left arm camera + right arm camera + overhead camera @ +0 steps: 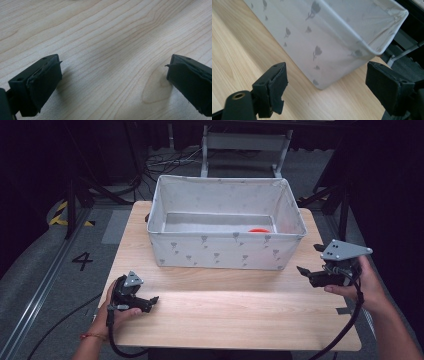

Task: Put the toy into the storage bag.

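- Left gripper (pixel 153 300) low over the wooden table (pixel 225 320) at 7 o'clock, jaws spread wide, nothing between them.
- Right gripper (pixel 309 262) at 3 o'clock, just beside the fabric bin (pixel 225 250) corner, jaws wide apart, empty.
- Red object (pixel 259 230) inside bin, at its 4 o'clock.

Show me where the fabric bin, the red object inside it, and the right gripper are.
fabric bin (pixel 225 251): high view, front wall.
red object (pixel 259 230): high view, its visible top.
right gripper (pixel 309 261): high view, between its fingertips.
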Demonstrator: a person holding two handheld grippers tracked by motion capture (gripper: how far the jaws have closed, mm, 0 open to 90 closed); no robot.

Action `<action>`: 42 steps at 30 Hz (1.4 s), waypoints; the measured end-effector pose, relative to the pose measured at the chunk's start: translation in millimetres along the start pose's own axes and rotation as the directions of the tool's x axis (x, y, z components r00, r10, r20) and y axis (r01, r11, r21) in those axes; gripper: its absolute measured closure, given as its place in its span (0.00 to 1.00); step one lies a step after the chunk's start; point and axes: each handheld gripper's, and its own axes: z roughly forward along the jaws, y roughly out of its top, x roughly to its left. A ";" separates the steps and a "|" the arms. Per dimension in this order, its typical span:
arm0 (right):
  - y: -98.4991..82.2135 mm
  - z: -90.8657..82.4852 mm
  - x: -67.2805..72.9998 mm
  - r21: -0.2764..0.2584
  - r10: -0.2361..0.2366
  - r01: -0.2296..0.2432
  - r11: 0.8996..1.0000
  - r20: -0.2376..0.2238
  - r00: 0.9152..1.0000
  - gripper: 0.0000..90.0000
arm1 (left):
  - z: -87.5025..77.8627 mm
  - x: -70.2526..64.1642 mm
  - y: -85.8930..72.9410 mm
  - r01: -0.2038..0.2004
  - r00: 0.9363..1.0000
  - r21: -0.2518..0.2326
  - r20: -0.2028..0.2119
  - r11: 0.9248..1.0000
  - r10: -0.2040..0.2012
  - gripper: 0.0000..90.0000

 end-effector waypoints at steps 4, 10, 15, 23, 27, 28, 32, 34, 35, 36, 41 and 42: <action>-14.1 6.4 4.8 0.034 0.013 -0.013 0.999 -0.005 1.000 0.22 | -0.2 -0.4 -0.1 0.004 1.000 0.003 -0.001 1.000 -0.004 0.00; -36.7 22.0 9.7 0.101 0.019 -0.017 0.995 -0.012 1.000 0.22 | -0.3 -0.4 -0.1 0.004 1.000 0.003 -0.001 1.000 -0.004 0.00; -57.1 34.8 14.8 0.132 0.040 -0.037 0.991 -0.020 0.999 0.23 | -0.3 -0.4 -0.1 0.004 1.000 0.003 -0.001 1.000 -0.004 0.00; -84.4 48.8 25.1 0.176 0.052 -0.045 0.983 -0.035 0.998 0.23 | -0.3 -0.5 -0.2 0.006 1.000 0.004 0.001 1.000 -0.006 0.00; -98.9 52.0 28.7 0.170 0.082 -0.074 0.983 -0.043 0.996 0.23 | -0.3 -0.5 -0.1 0.004 1.000 0.004 0.000 1.000 -0.004 0.00; -101.6 52.1 29.4 0.166 0.095 -0.085 0.982 -0.049 0.994 0.23 | -0.3 -0.3 -0.1 0.002 1.000 0.003 -0.002 1.000 -0.002 0.00; -119.6 53.4 33.6 0.140 0.137 -0.129 0.982 -0.047 0.989 0.22 | -0.3 -0.4 -0.1 0.004 1.000 0.004 0.000 1.000 -0.004 0.00; -122.2 53.3 34.0 0.138 0.147 -0.139 0.981 -0.049 0.988 0.22 | -0.3 -0.4 -0.1 0.004 1.000 0.003 -0.001 1.000 -0.004 0.00; -130.4 53.8 34.7 0.126 0.177 -0.169 0.978 -0.056 0.983 0.22 | -0.3 -0.4 -0.1 0.004 1.000 0.003 -0.001 1.000 -0.004 0.00; -130.4 53.8 34.7 0.126 0.177 -0.169 0.978 -0.056 0.983 0.22 | -0.3 -0.4 -0.1 0.004 1.000 0.003 -0.001 1.000 -0.004 0.00; -147.2 56.1 35.9 0.107 0.233 -0.226 0.968 -0.058 0.971 0.22 | -0.2 -0.3 -0.1 0.002 1.000 0.002 -0.001 1.000 -0.002 0.00; -150.3 56.5 35.9 0.103 0.245 -0.239 0.966 -0.056 0.968 0.22 | -0.2 -0.4 -0.1 0.004 1.000 0.002 0.000 1.000 -0.004 0.00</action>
